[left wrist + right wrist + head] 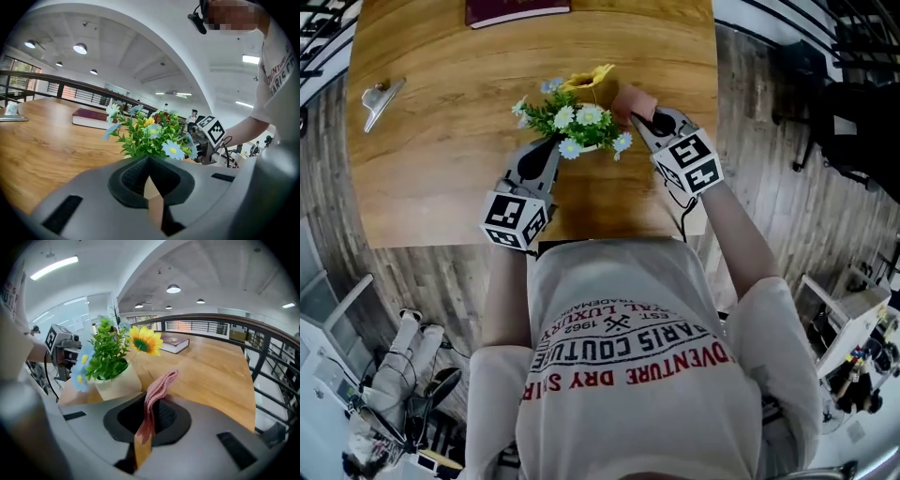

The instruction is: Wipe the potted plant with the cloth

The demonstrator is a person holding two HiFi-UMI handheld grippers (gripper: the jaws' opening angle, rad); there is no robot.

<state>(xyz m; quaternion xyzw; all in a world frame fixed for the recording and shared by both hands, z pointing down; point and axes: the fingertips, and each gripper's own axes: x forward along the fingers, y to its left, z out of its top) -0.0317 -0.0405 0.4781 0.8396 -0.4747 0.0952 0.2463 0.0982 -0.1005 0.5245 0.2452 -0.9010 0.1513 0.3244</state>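
Observation:
The potted plant (577,120) stands near the table's front edge: green leaves, white and blue daisies, a sunflower (145,343) and a cream pot (117,383). My left gripper (553,141) is shut, its tips right at the pot's left side under the leaves (150,136); cream pot shows in the gap below the tips (149,161). Whether it pinches the rim I cannot tell. My right gripper (636,120) is on the plant's right, shut on a pink cloth (633,98). The cloth (160,384) sticks up from the jaws, apart from the pot.
A dark red book (517,11) lies at the far edge of the wooden table (441,159). A metal clip (380,98) lies at the left. The table's right edge runs just beside my right gripper. A railing (225,324) runs beyond the table.

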